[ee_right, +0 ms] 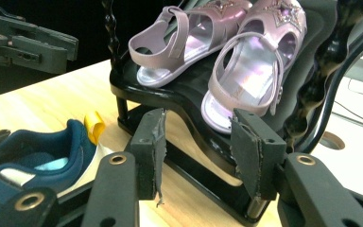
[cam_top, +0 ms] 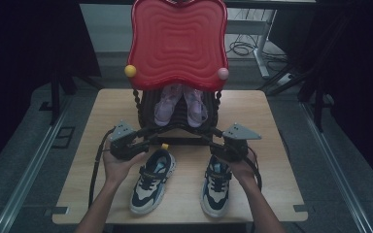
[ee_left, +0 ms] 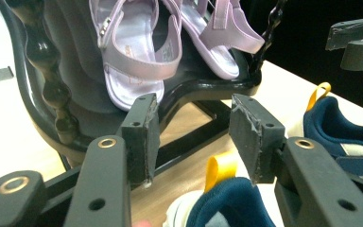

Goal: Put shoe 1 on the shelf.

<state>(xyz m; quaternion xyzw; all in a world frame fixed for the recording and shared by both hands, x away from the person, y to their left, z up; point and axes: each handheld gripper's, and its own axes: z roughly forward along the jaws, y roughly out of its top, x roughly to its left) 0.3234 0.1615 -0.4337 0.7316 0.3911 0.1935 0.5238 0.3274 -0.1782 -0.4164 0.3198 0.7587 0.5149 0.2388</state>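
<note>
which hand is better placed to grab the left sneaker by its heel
Left. The left gripper sits just behind the left sneaker, its open jaws right over that heel's yellow pull tab. The right gripper is by the right sneaker.

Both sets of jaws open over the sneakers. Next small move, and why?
Probably lower each gripper onto the heel of the sneaker below it. The left gripper hovers open above the left sneaker, whose yellow pull tab sits just under its jaws; the right gripper is open above the right sneaker. Nothing is held yet, and the rack shelf already holds purple sandals.
</note>
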